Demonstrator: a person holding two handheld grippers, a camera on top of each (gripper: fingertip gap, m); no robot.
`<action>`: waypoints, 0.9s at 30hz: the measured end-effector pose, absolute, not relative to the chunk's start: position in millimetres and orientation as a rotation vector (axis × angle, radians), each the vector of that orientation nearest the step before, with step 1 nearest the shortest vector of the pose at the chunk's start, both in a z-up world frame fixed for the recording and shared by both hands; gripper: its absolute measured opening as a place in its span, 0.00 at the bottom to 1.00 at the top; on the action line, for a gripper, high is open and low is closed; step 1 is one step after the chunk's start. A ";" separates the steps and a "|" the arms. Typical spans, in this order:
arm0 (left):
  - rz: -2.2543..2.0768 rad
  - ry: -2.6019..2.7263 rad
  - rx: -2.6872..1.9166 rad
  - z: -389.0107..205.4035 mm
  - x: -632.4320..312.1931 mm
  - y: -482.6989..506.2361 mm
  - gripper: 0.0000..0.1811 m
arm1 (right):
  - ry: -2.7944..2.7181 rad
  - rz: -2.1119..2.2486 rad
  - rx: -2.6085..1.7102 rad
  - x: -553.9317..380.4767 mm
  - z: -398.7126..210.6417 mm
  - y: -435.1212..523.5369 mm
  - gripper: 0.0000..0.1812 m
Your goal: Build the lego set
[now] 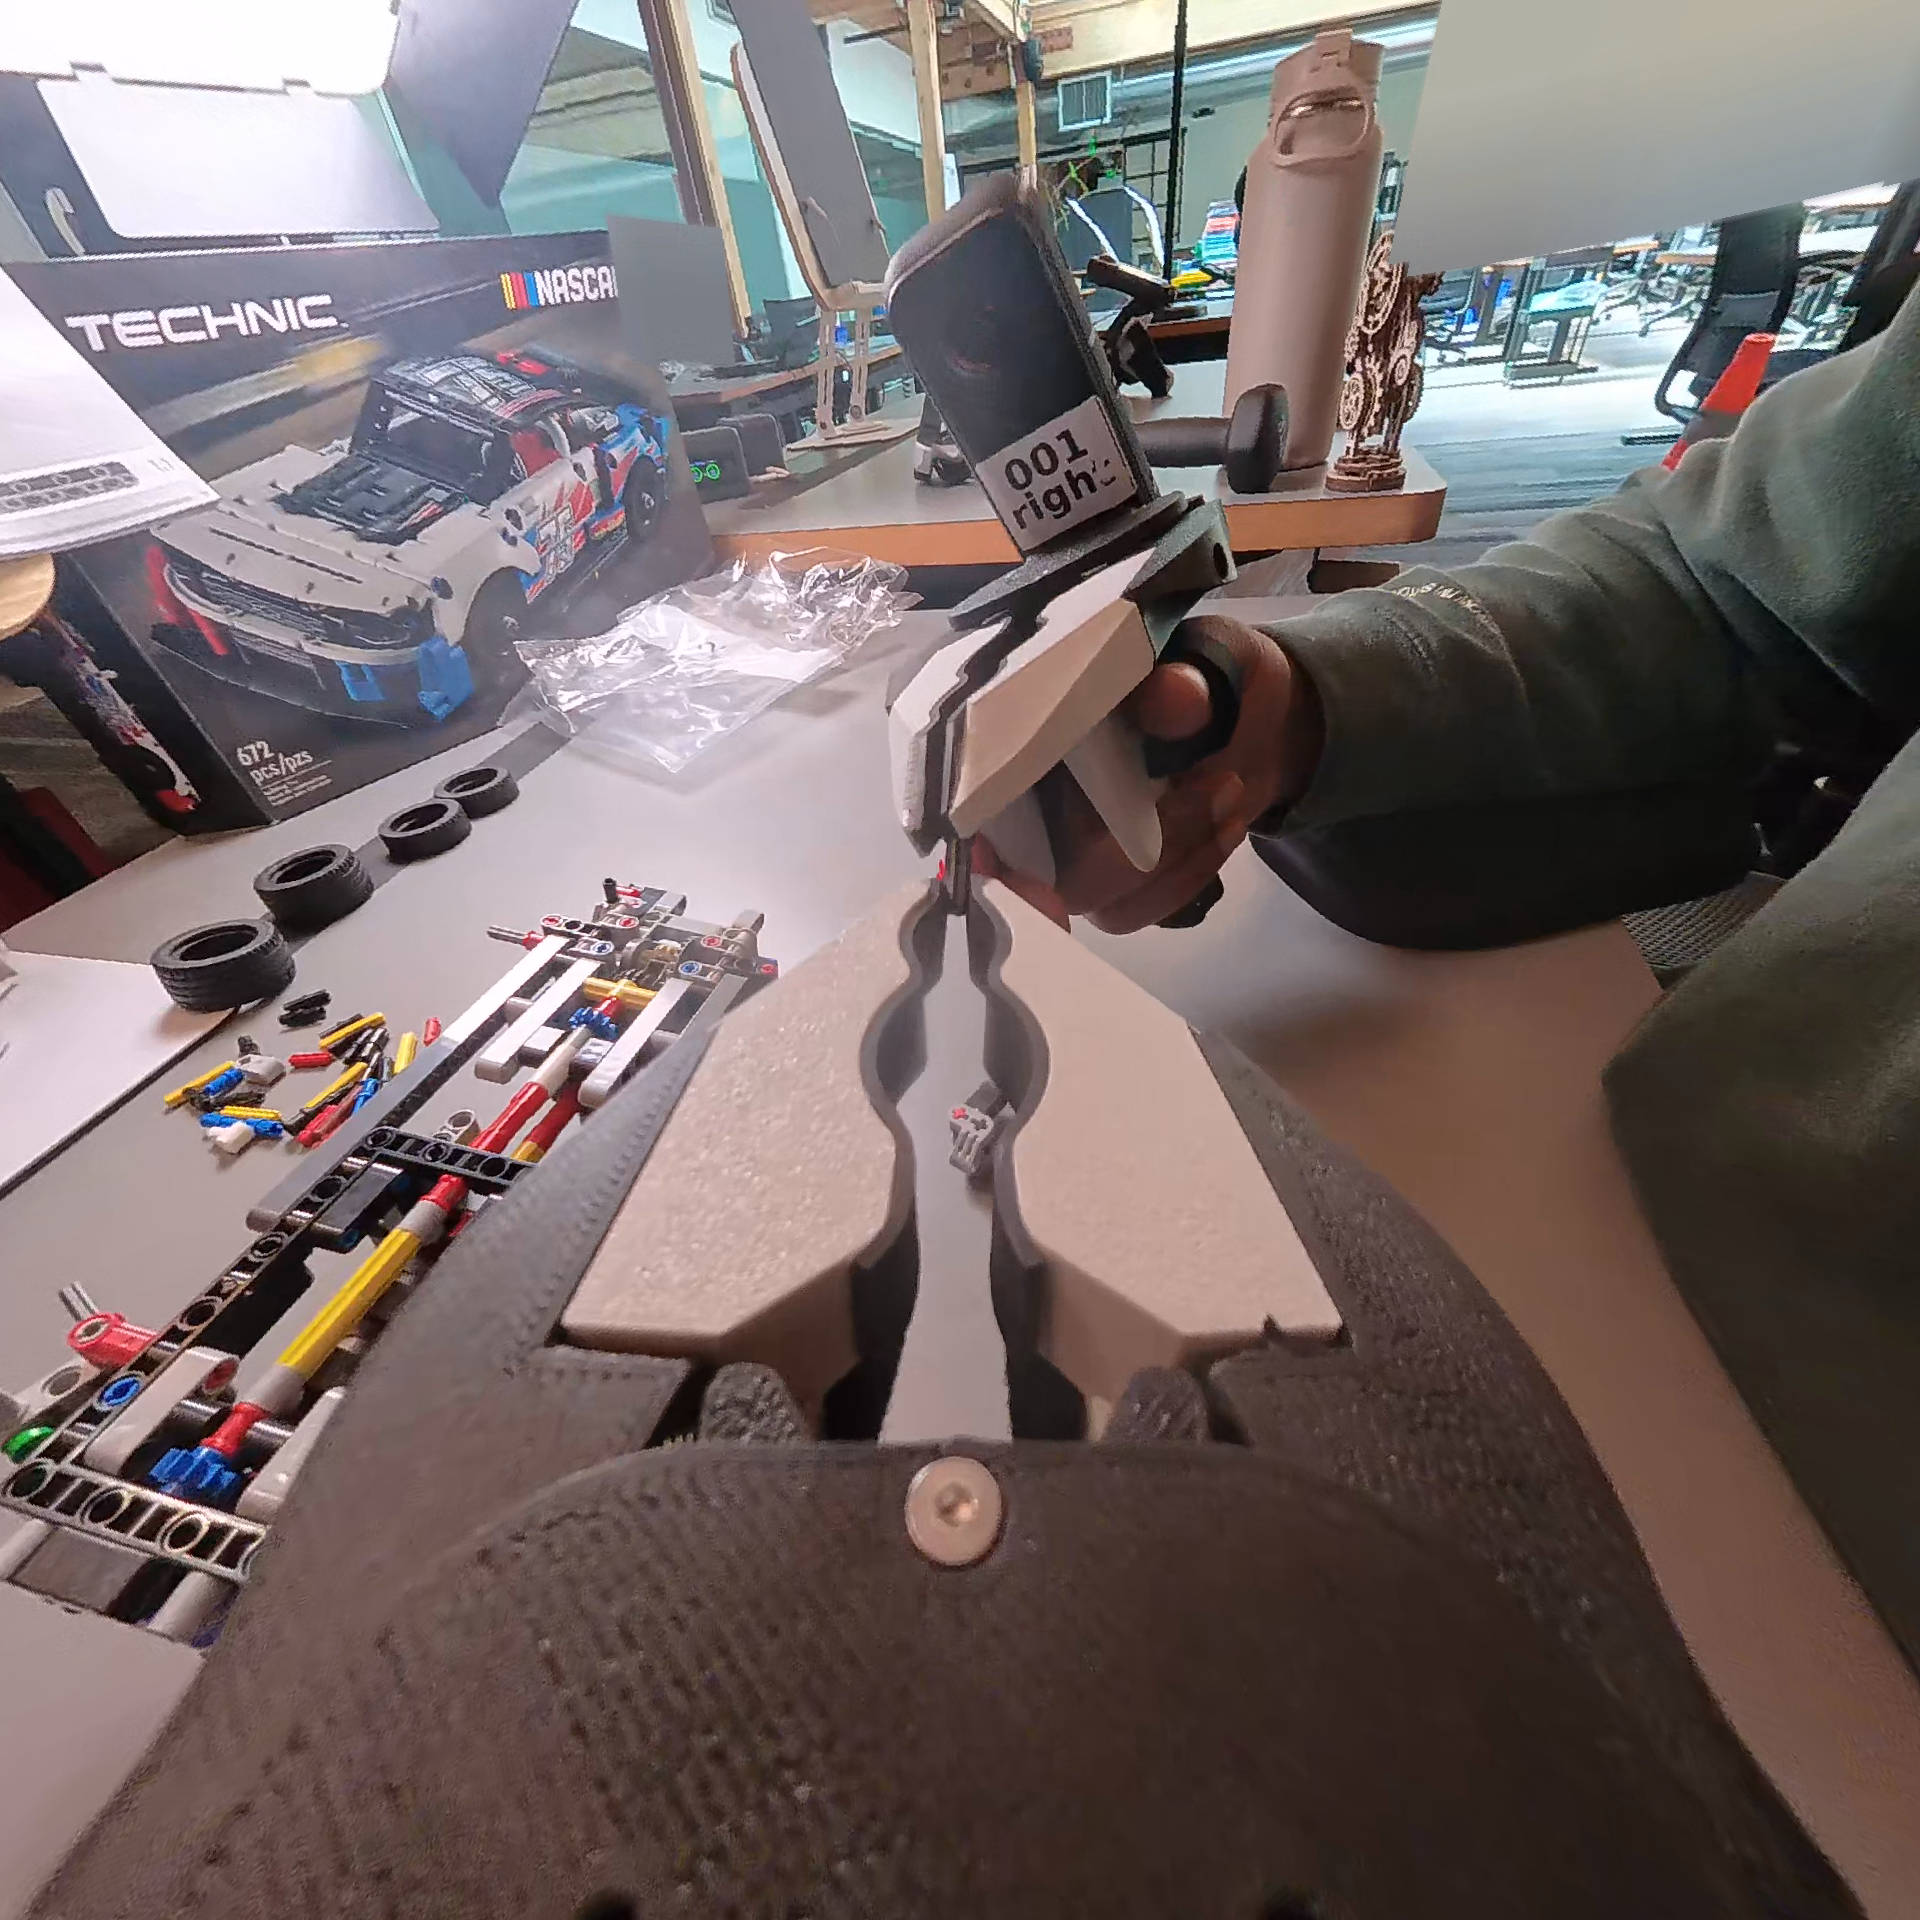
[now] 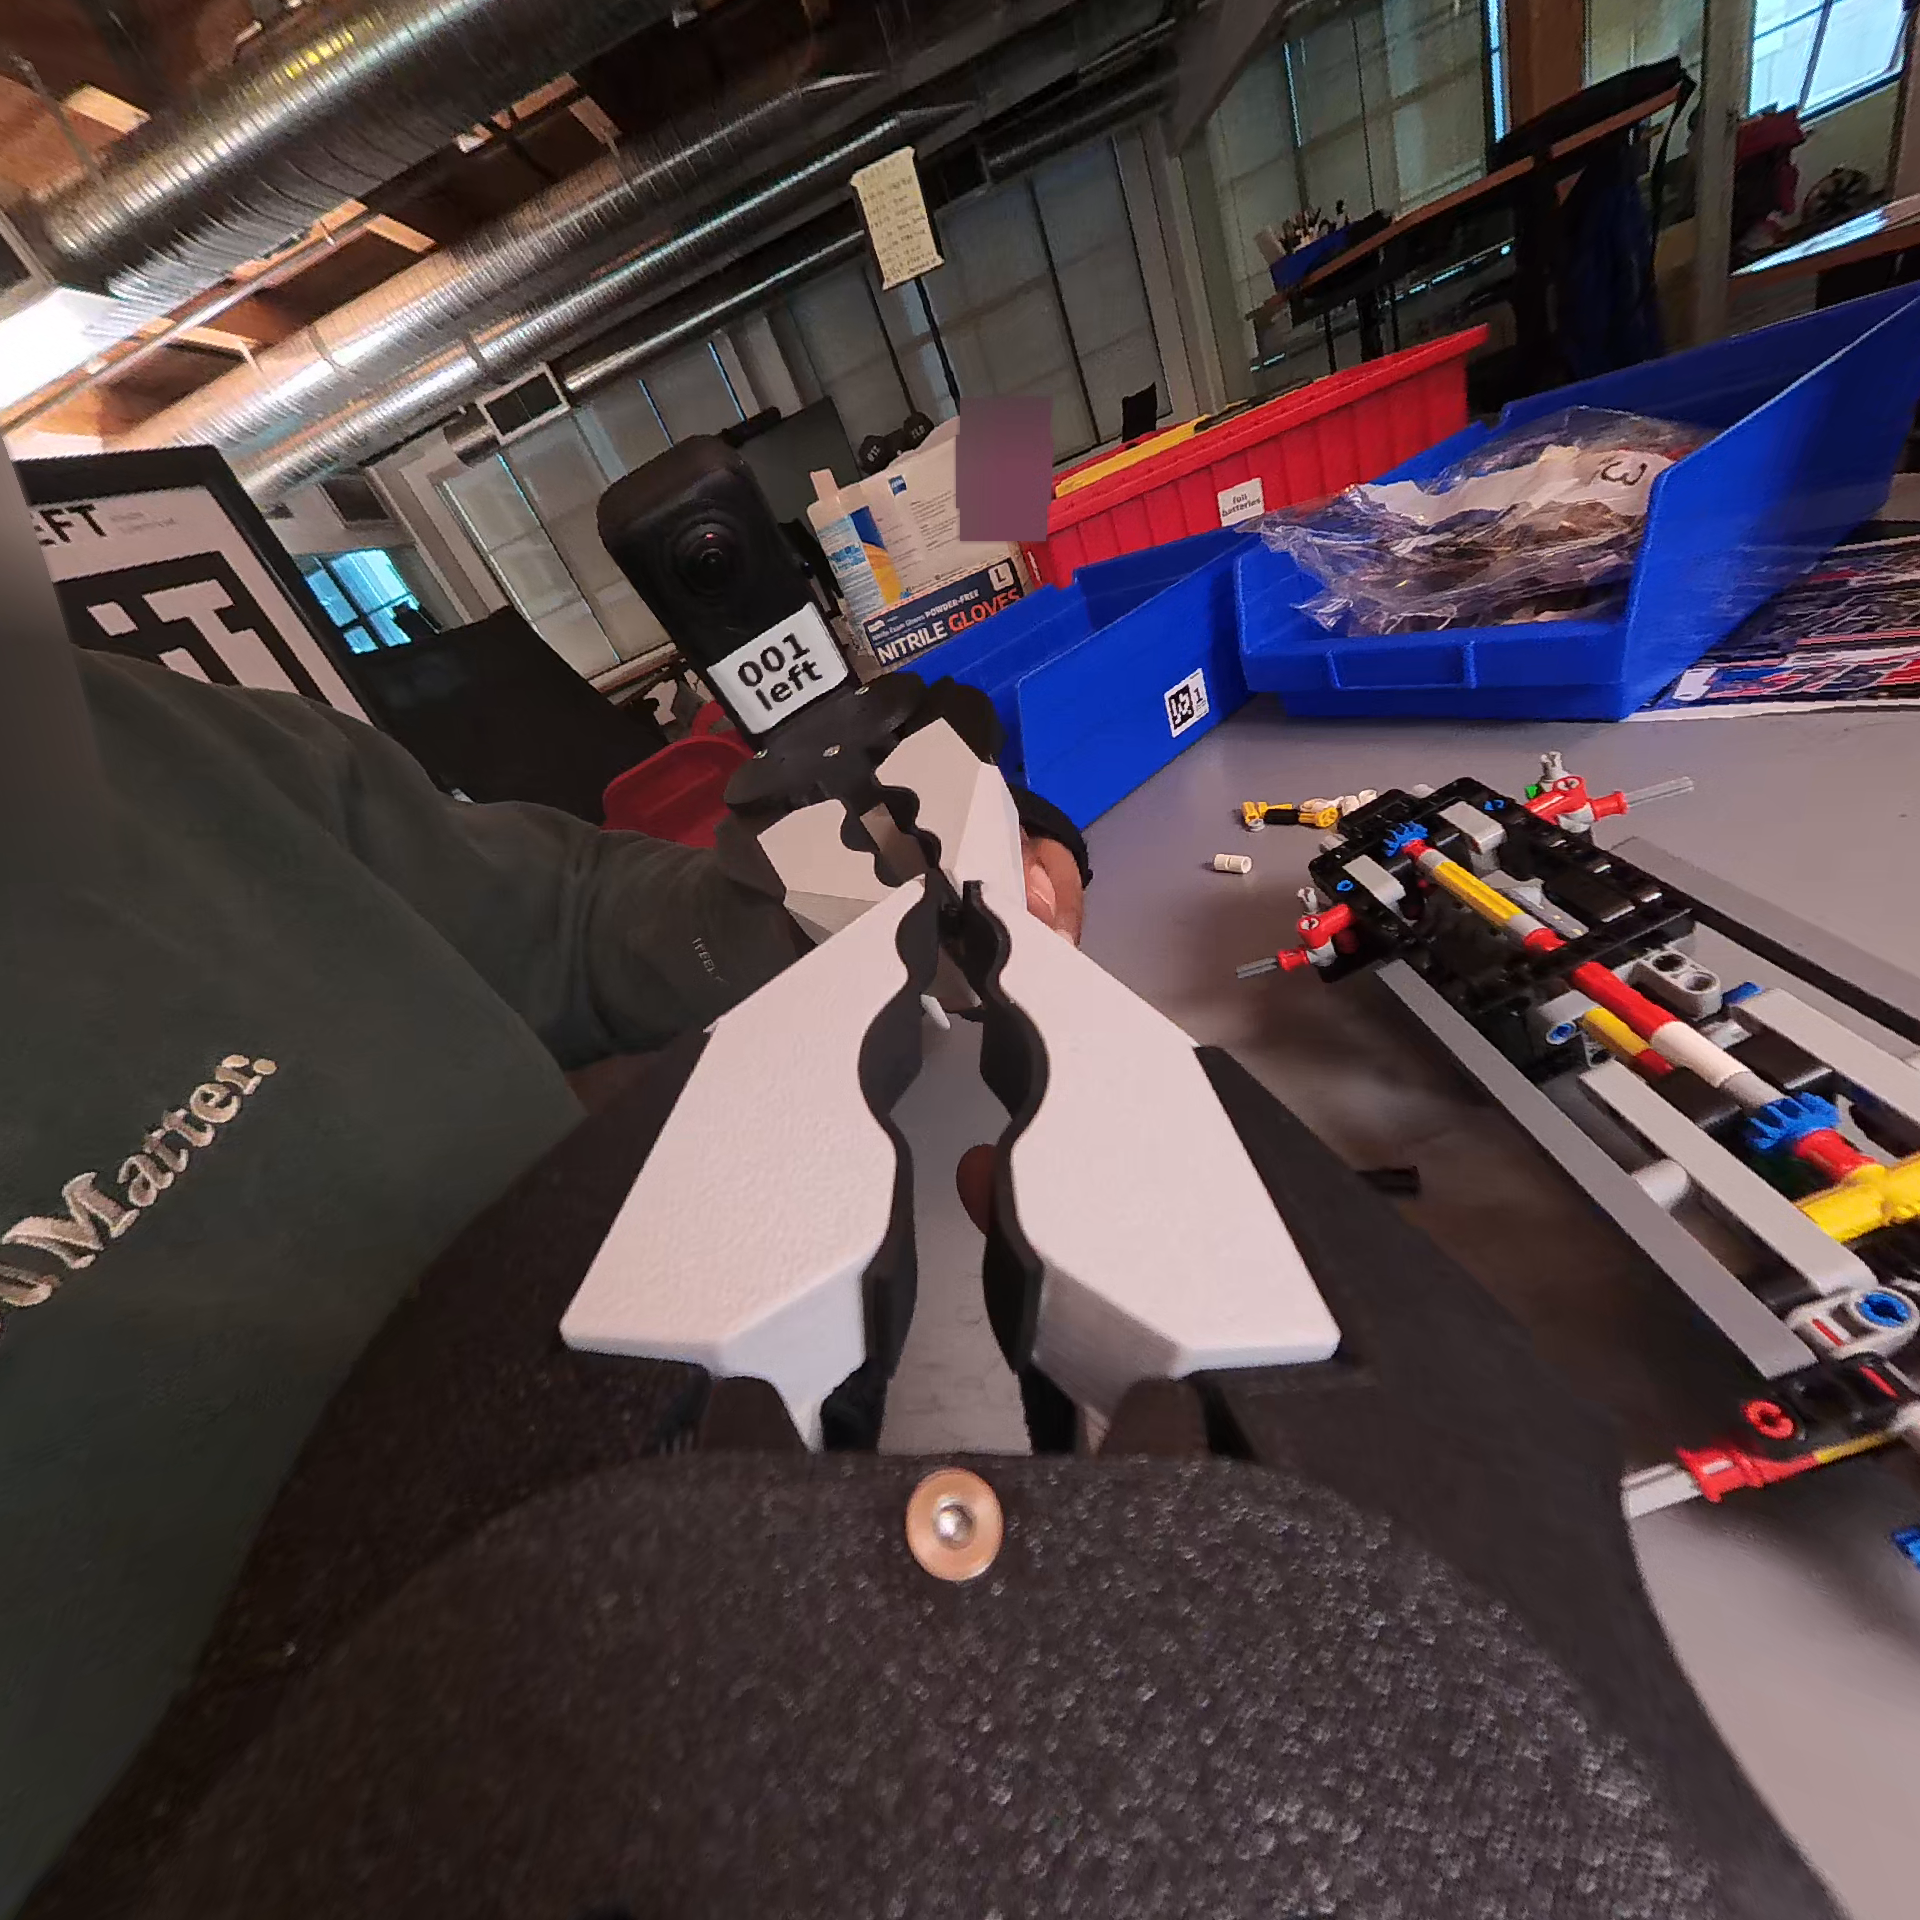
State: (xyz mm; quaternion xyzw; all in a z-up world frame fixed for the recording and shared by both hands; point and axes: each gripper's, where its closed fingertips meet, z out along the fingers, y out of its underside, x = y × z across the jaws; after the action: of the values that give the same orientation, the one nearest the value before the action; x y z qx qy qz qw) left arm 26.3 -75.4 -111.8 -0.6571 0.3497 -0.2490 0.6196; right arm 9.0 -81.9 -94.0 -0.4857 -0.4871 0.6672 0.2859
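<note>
My left gripper (image 1: 952, 902) and my right gripper (image 2: 960, 902) meet tip to tip above the grey table (image 1: 1299, 997). Both are shut, pinching a small dark lego piece (image 2: 974, 894) with a red bit (image 1: 942, 870). The piece is mostly hidden by the fingertips. In the left wrist view the right gripper (image 1: 958, 857) comes down from above. In the right wrist view the left gripper (image 2: 940, 881) faces me. The long part-built chassis (image 1: 582, 1049) lies to the left on the table, and it also shows in the right wrist view (image 2: 1558, 956). A small grey piece (image 1: 977, 1127) lies on the table under my left fingers.
Loose pins and connectors (image 1: 301, 1081) and several black tyres (image 1: 223, 961) lie left of the chassis. The set's box (image 1: 364, 499) and empty plastic bags (image 1: 707, 644) stand behind. Blue bins (image 2: 1558, 644), one holding bagged parts, and a red bin (image 2: 1268, 457) sit beyond the chassis. A person's green sleeves flank the grippers.
</note>
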 end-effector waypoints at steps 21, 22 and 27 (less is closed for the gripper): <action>-0.700 0.891 -1.513 -119.4 37.6 -88.2 0.01 | -1.671 1.442 -1.162 23.0 -110.3 -95.1 0.01; -0.702 0.894 -1.514 -119.9 37.8 -88.5 0.01 | -1.676 1.440 -1.162 23.4 -111.1 -95.5 0.01; -0.720 0.885 -1.532 -124.0 37.4 -87.2 0.01 | -1.704 1.389 -1.159 23.6 -115.5 -94.1 0.01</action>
State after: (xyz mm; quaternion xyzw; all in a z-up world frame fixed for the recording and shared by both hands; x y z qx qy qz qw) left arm 37.4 -87.2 -124.0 -0.6549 0.3780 -0.3075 0.5775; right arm 23.6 -94.1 -115.5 -0.4414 -0.6491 0.5290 0.3225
